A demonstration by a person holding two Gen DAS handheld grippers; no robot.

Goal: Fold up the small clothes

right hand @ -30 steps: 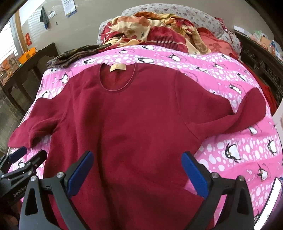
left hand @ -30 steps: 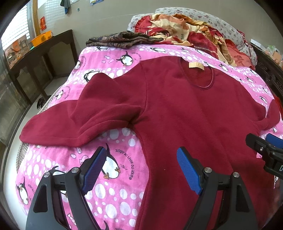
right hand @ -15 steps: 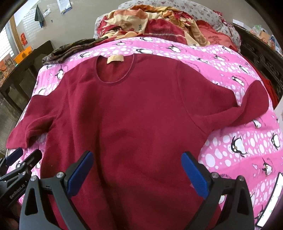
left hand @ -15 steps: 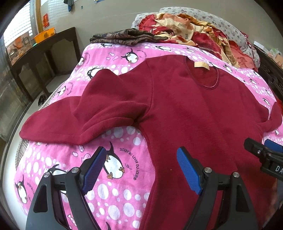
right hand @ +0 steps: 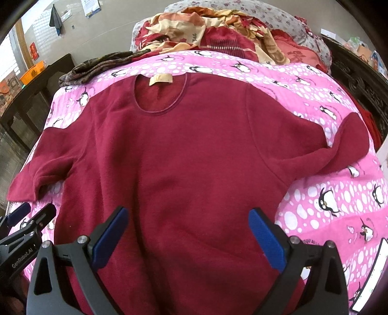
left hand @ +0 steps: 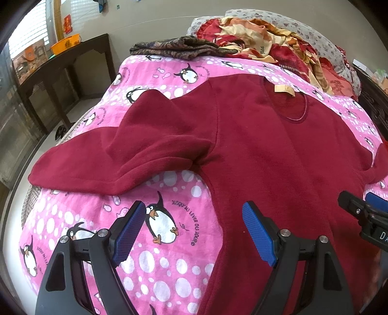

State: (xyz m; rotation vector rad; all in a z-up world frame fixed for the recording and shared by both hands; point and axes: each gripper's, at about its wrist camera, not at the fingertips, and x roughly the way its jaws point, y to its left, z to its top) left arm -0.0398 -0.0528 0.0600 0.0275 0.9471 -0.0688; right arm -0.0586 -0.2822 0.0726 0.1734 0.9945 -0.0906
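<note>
On the bed, over a pink penguin-print blanket [right hand: 315, 101], a dark red sweater [right hand: 189, 150] lies spread flat with its front up, the round neckline and its tan label [right hand: 160, 79] toward the far end. Its two sleeves reach out to either side: the left sleeve [left hand: 126, 155] bunches into thick folds and runs toward the blanket's edge, while the right sleeve [right hand: 339, 145] angles outward and bends at its end.

The left gripper [left hand: 194, 230] hovers above the sweater's left side seam, its jaws spread wide and empty; one blue pad hangs over bare blanket beside a printed penguin, the other over red fabric just inside the seam. I cannot tell whether the pads touch the cloth. The right gripper [right hand: 189, 240] is over the lower middle of the sweater's body, jaws likewise spread wide with nothing between them, both pads above red fabric, the hem lying below and out of sight behind the frame of the tool. Each gripper shows at the edge of the other's view.

Beyond the neckline, a folded dark patterned cloth [left hand: 177, 47] rests at the far left corner of the blanket, and a heap of red-and-cream bedding [right hand: 206, 31] lies against a grey floral pillow [right hand: 266, 12]. A dark wooden side table [left hand: 60, 67] stands left of the bed, bearing an orange basket [left hand: 65, 43].
</note>
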